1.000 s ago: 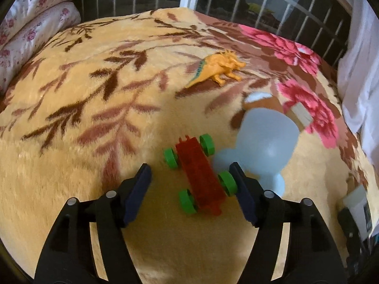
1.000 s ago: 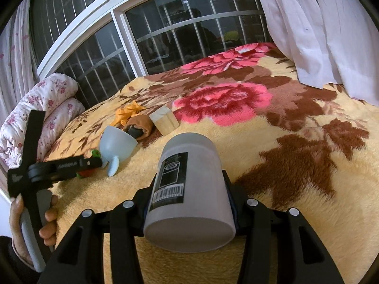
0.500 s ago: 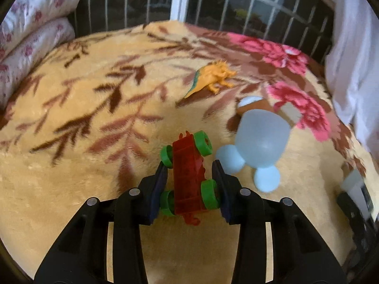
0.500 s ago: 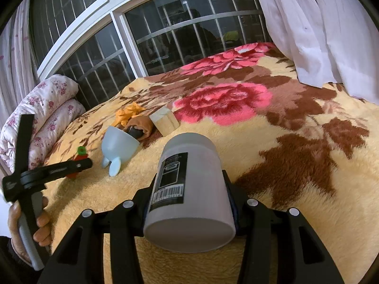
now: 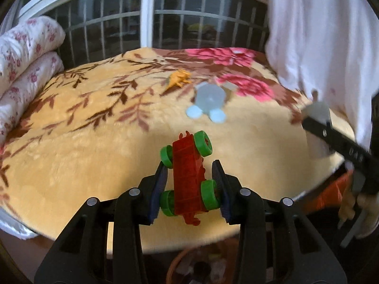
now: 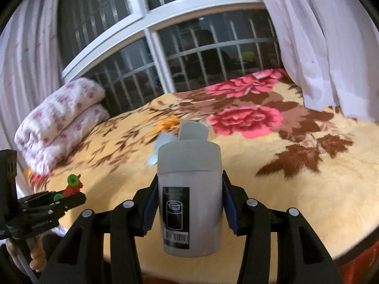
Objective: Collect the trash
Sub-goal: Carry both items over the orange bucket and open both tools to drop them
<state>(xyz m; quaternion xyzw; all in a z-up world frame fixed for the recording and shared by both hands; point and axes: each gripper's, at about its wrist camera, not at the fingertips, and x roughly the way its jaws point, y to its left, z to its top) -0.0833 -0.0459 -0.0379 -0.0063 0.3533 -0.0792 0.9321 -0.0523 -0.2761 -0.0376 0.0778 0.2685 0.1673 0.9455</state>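
Observation:
My left gripper (image 5: 189, 187) is shut on a red toy car with green wheels (image 5: 188, 177) and holds it up over the near edge of the bed. The car also shows in the right wrist view (image 6: 71, 187). My right gripper (image 6: 189, 203) is shut on a grey lidded bottle with a black label (image 6: 189, 196) and holds it upright above the bed edge. A pale blue cup with round feet (image 5: 209, 101) lies on the blanket, with an orange toy dinosaur (image 5: 178, 79) beyond it.
The bed has a yellow floral blanket (image 5: 94, 130). Rolled floral quilts (image 6: 56, 123) lie at its left. A barred window (image 6: 201, 54) and white curtain (image 6: 331, 35) stand behind. A round brown basket (image 5: 201, 265) with items in it sits below the left gripper.
Both grippers pulled back and up from the bed toward its near edge. The left one carries the red car away from the blanket; the bottle tipped from lying to upright.

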